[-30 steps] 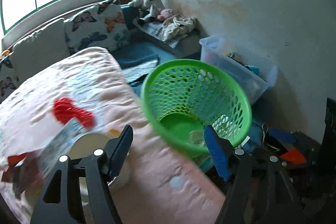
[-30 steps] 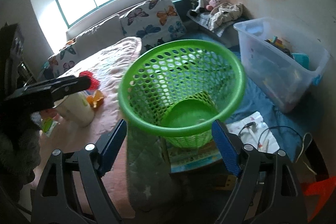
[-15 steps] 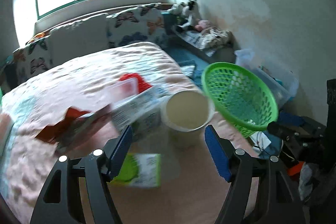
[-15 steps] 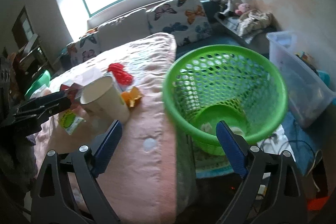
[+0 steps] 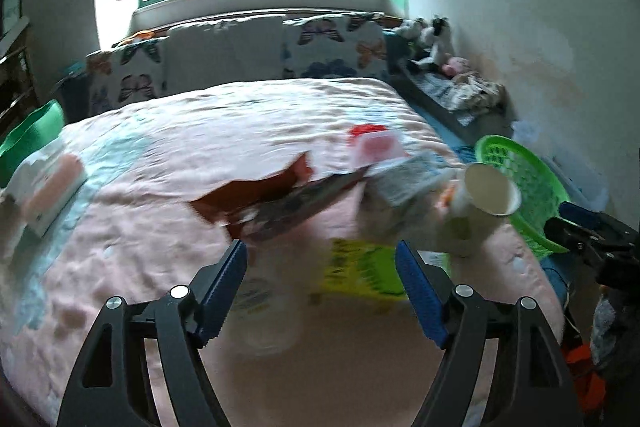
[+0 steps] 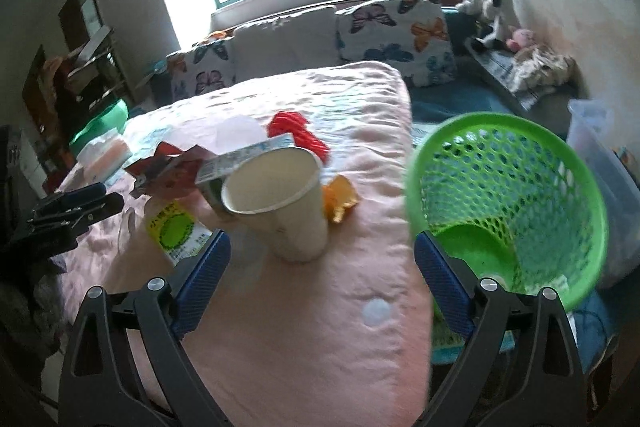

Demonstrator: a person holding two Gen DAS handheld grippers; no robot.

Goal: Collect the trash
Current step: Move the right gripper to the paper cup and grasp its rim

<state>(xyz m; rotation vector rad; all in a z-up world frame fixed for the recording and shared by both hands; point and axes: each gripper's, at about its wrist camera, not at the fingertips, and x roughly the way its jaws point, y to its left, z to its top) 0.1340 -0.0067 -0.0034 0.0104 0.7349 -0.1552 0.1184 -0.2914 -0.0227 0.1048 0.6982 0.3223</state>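
My left tongs (image 5: 320, 263) and right tongs (image 6: 320, 259) are both opening, with nothing between them. On the quilted pink bed (image 6: 360, 327), left of the paper cup (image 6: 280, 203), lies a green-labelled packet (image 6: 174, 231); right of the cup, a crumpled orange wrapper (image 6: 340, 201), then the green mesh basket (image 6: 508, 203).
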